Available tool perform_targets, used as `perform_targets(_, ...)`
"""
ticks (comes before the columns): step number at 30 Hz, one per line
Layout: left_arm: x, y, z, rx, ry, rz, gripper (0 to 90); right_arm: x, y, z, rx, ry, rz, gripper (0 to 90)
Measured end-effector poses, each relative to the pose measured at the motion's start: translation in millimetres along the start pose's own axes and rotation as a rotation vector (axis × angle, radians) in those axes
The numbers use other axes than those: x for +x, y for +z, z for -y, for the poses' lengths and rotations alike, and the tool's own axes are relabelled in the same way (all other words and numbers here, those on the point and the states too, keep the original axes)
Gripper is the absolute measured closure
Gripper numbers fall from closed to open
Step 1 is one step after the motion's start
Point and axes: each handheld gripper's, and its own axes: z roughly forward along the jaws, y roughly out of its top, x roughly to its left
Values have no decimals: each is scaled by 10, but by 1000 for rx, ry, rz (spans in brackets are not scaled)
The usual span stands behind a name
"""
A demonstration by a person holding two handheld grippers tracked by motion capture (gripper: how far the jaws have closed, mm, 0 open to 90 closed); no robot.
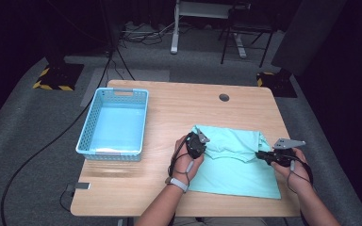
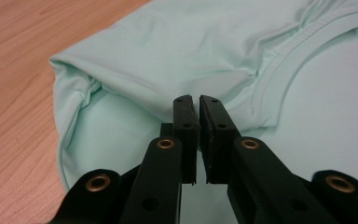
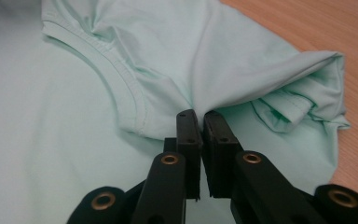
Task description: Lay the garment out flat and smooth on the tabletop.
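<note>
Mint-green T-shirt (image 1: 235, 165) lies partly folded on the wooden table (image 1: 169, 113), right of the blue basket (image 1: 114, 123), its collar end doubled over the body. We have the left gripper (image 2: 196, 105) pinched shut on the folded edge near the neckband, and the right gripper (image 3: 200, 119) likewise clamped on the fold at its side. To fold well, we should lift both corners together, keep the edge taut, and lay it down squarely without dragging the lower layer.
</note>
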Motion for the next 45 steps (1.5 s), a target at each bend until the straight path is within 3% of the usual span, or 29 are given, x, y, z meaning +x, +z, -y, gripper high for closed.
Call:
perform_targets(1,24,14,-6,11,-50,7,825,-11,-5,-4,-3,1,2,863)
perform_targets(2,40,35,-4,4,-74,2,624,-30,-5,-5,-5,7,6,861)
perform_targets(3,65,68,4,-12,-90,-20,494,-38,-4,-2,-5,10,6,859)
perform_targets(6,105,125,10,-4,-119,-7,379,-44,9,8,-8,16,7,857)
perform_targets(7,104,150,9,-4,-118,3,379,-44,12,10,-9,16,6,857)
perform_targets(9,91,184,7,11,-87,17,467,-46,17,15,-11,18,7,855)
perform_targets(12,68,196,16,18,-47,50,738,-46,18,16,-18,24,6,855)
perform_targets(14,56,151,22,12,-49,69,859,-40,-1,8,-24,22,8,854)
perform_targets(16,40,93,9,-3,-54,72,869,-37,-26,2,-29,17,9,855)
perform_targets(24,-16,-124,-125,-47,-4,41,873,-72,-108,-38,-55,17,25,855)
perform_targets(36,65,-90,-280,-34,22,71,871,-143,-117,-257,-71,-14,9,855)
perform_targets(40,223,-9,-469,-22,26,89,873,-241,-35,-433,-63,-24,-9,858)
perform_targets(42,508,80,-686,-74,-36,137,876,-418,69,-669,-76,-13,-7,863)
perform_targets(43,675,96,-816,-108,-59,91,873,-551,131,-820,-95,8,15,862)
perform_targets(44,821,78,-934,-147,-74,14,832,-693,193,-955,-117,33,49,814)
perform_targets(45,924,6,-1018,-170,-123,-47,739,-823,238,-1054,-145,77,91,639)
